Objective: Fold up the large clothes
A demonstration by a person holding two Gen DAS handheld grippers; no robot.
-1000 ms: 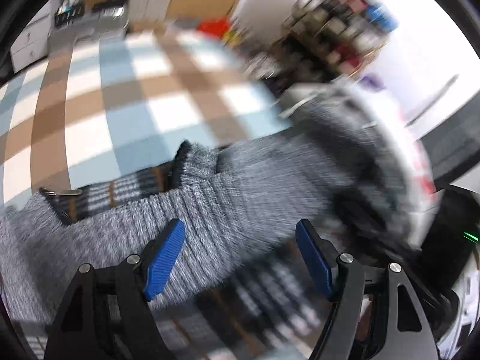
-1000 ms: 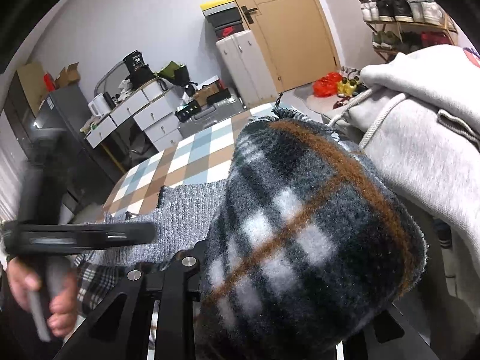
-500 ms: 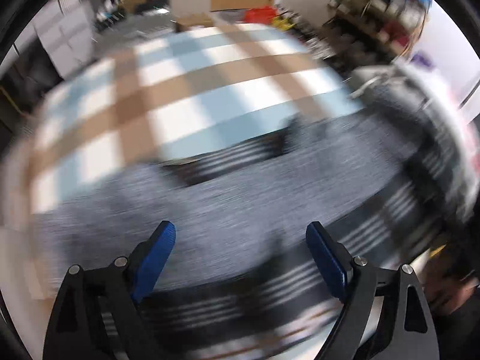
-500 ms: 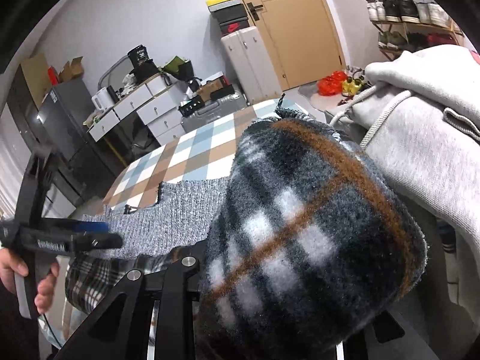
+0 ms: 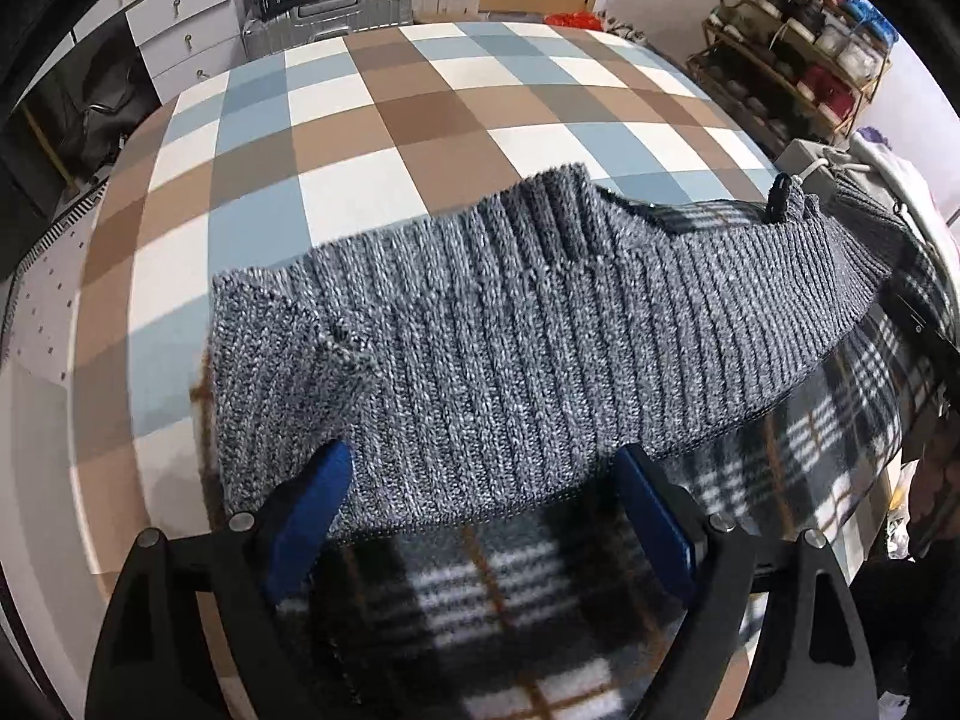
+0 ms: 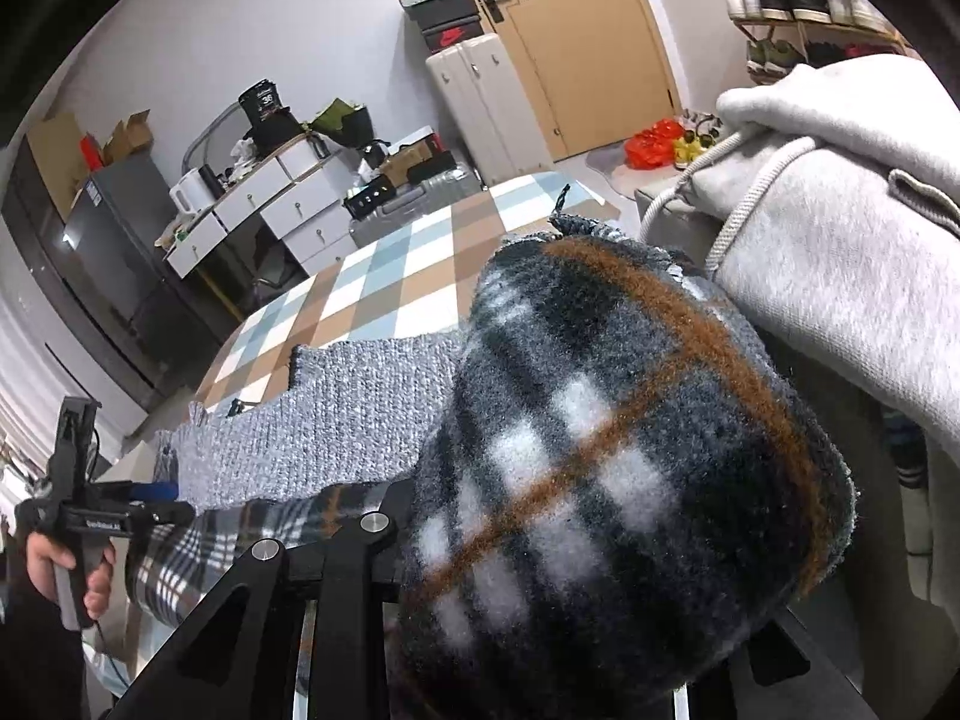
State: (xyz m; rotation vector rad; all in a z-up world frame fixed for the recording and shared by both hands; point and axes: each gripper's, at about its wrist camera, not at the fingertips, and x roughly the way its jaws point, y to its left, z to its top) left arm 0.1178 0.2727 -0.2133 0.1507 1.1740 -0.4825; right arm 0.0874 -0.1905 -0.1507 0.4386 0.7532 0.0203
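A grey rib-knit jacket (image 5: 510,324) with a plaid fleece lining (image 5: 540,600) lies across the checked table (image 5: 420,108). My left gripper (image 5: 483,516) hovers over its near edge. The jaws stand wide and open, with the knit hem below the blue pads (image 5: 312,516) and nothing pinched. In the right wrist view a raised fold of the plaid lining (image 6: 630,450) drapes over my right gripper (image 6: 552,600) and hides its fingers. That gripper is shut on the fold. The grey knit (image 6: 336,420) stretches left from it to the left gripper (image 6: 108,510), held by a hand (image 6: 66,564).
A pale grey hoodie (image 6: 840,276) with a drawstring is piled at the table's right end, touching the plaid fold. Beyond the table stand white drawers (image 6: 276,204), a suitcase (image 6: 480,102), a door and a shoe rack (image 5: 792,54).
My left gripper has swung left along the jacket and lower, and its jaws have widened. The right gripper has kept still with the plaid fold over it.
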